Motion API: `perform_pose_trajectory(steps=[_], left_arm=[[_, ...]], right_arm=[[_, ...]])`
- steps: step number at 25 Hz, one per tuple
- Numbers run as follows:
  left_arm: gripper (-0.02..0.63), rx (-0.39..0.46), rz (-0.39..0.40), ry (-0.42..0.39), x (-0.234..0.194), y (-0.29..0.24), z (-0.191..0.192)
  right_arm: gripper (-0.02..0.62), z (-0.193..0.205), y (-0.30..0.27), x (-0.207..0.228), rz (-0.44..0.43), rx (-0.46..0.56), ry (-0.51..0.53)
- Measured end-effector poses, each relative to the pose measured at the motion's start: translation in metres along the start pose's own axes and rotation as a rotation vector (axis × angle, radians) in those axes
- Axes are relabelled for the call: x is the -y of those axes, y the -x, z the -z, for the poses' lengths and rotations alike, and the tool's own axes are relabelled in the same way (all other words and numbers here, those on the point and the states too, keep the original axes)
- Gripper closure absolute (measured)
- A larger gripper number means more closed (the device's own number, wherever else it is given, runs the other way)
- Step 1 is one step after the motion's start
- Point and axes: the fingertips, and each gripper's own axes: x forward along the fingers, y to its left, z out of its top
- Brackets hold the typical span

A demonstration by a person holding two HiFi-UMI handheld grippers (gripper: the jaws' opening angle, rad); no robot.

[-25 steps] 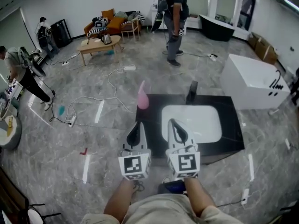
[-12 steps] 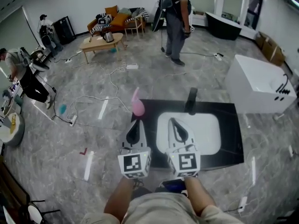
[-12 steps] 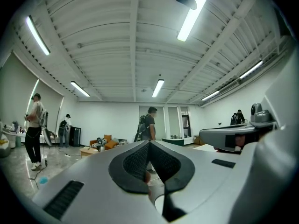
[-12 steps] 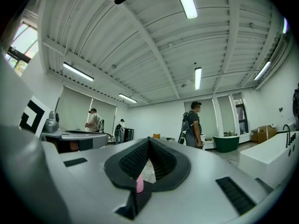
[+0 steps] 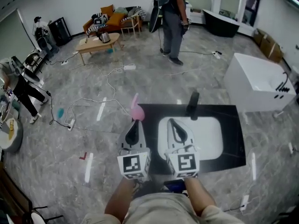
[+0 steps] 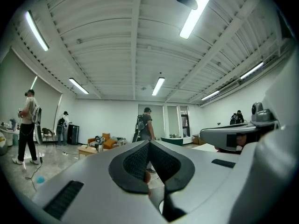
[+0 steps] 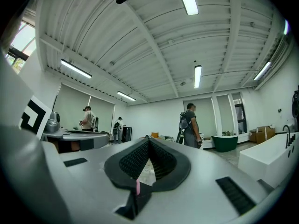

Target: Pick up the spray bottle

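Observation:
The pink spray bottle [image 5: 136, 110] stands at the far left corner of the black counter [image 5: 233, 139] in the head view. My left gripper [image 5: 134, 123] is shut and empty, held level, its tip just short of the bottle's base. My right gripper [image 5: 173, 122] is shut too, beside it over the white basin [image 5: 205, 129]. In the left gripper view the jaws of the left gripper [image 6: 149, 142] meet at the tip, with a small pinkish spot below them. In the right gripper view the right gripper [image 7: 149, 140] is closed likewise, with a thin pink sliver under the pads.
A black faucet [image 5: 192, 104] stands behind the basin. A white bathtub [image 5: 259, 80] is at the right. A person [image 5: 171, 20] stands further off, others at the left wall. Cables [image 5: 112, 85] trail over the marble floor by a low wooden table [image 5: 98, 43].
Both grippers have come forward together toward the counter. The pink bottle now sits much closer to the left gripper's tip than a second ago. Jaws stay shut.

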Motion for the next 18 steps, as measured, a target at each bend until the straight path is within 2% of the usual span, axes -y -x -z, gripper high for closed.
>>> perform_pose_trajectory(steps=[13,18], left_arm=[[0.606,0.008,0.069,0.018,-0.055,-0.046,0.006],[0.606,0.0,0.066,0.016,-0.062,-0.058,0.01]], right_arm=[[0.591,-0.005,-0.069,-0.015,0.083,-0.009,0.033],[0.591,-0.002,-0.082,-0.01,0.086,-0.015,0.039]])
